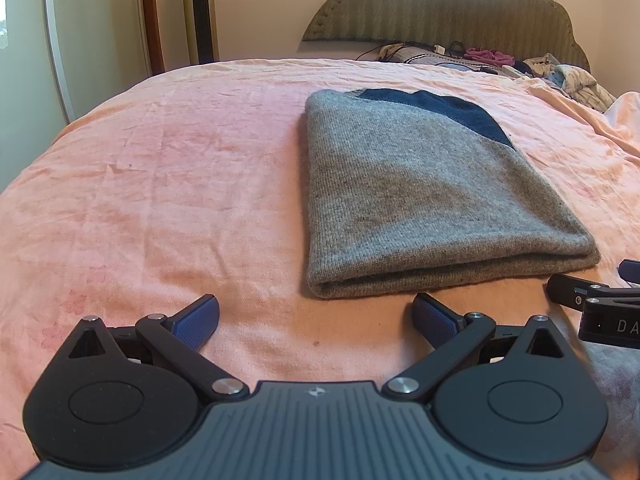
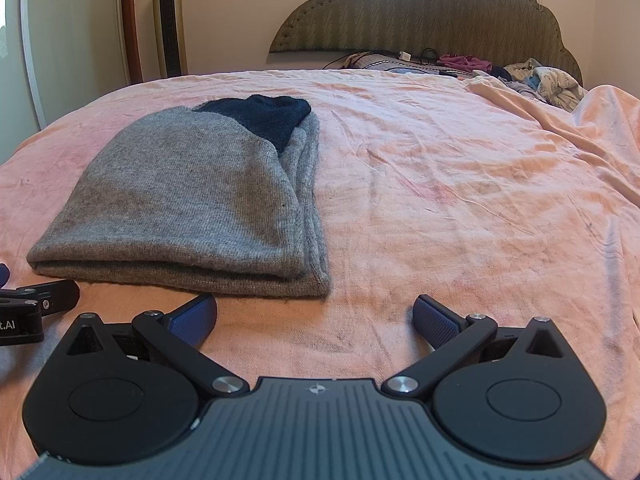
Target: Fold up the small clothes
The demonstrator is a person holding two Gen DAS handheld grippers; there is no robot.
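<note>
On the pink bed (image 1: 160,168) our grey sweater (image 1: 420,196) lies as a compact folded bundle, its navy part at the far end, so we judge this garment done. More clothes (image 2: 548,80) sit heaped far right by the headboard, perhaps still ours to fold. Our left gripper (image 1: 316,316) and right gripper (image 2: 316,316) hover just near of the sweater's near edge, jaws spread wide, holding nothing.

White letters "DA" stood on the black body of the right gripper (image 1: 612,312), cut off by the edge of the left wrist view. The left gripper (image 2: 24,312) bore ".AI", likewise cut off.
</note>
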